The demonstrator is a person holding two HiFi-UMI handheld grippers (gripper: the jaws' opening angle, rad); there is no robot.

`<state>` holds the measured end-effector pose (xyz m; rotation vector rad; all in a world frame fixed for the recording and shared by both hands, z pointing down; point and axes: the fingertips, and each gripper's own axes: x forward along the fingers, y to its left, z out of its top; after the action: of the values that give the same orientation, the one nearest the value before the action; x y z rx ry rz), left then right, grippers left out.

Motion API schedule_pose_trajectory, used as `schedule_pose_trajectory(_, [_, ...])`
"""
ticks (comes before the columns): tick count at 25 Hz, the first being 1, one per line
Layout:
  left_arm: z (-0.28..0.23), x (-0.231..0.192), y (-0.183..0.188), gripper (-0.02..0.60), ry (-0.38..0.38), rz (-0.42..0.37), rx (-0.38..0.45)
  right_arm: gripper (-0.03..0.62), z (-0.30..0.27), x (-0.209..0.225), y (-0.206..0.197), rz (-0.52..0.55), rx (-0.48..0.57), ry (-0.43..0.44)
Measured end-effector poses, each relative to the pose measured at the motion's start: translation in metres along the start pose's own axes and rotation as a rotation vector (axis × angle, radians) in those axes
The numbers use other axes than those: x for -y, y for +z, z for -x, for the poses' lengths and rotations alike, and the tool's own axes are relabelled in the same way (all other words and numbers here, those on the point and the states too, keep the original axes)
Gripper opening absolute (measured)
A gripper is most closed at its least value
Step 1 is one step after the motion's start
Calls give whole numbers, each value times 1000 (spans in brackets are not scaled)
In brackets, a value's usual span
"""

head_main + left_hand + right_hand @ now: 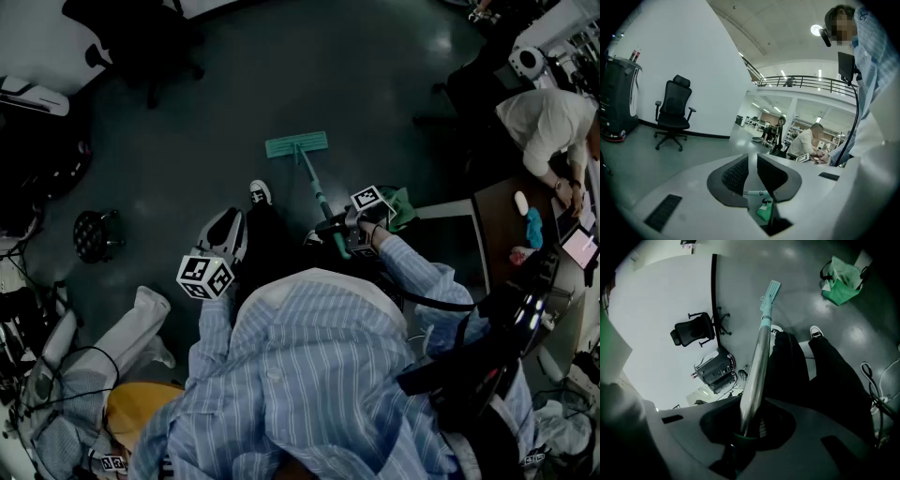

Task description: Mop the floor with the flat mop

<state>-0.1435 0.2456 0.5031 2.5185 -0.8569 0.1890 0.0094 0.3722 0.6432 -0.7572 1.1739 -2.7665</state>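
Observation:
The flat mop's teal head [296,144] lies flat on the dark floor ahead of my feet. Its pole [317,195] slants back to my right gripper [349,228], which is shut on it near the upper end. In the right gripper view the metal pole [759,362] runs up out of the right gripper [752,420] to the mop head [771,290]. My left gripper [223,230] hangs at my left side, apart from the mop. In its own view the left gripper [752,173] has its jaws drawn to a narrow slit with nothing between them.
A green bag [401,208] sits on the floor right of the pole. A person works at a desk [502,220] to the right. A black office chair [672,117] and a dark machine [618,101] stand by the white wall. A round stool [94,234] is left.

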Motion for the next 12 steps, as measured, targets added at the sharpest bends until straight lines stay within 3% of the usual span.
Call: schedule_pose_trajectory(12, [-3, 1, 2, 58, -17, -4, -15, 60, -2, 0, -5, 0, -14, -20])
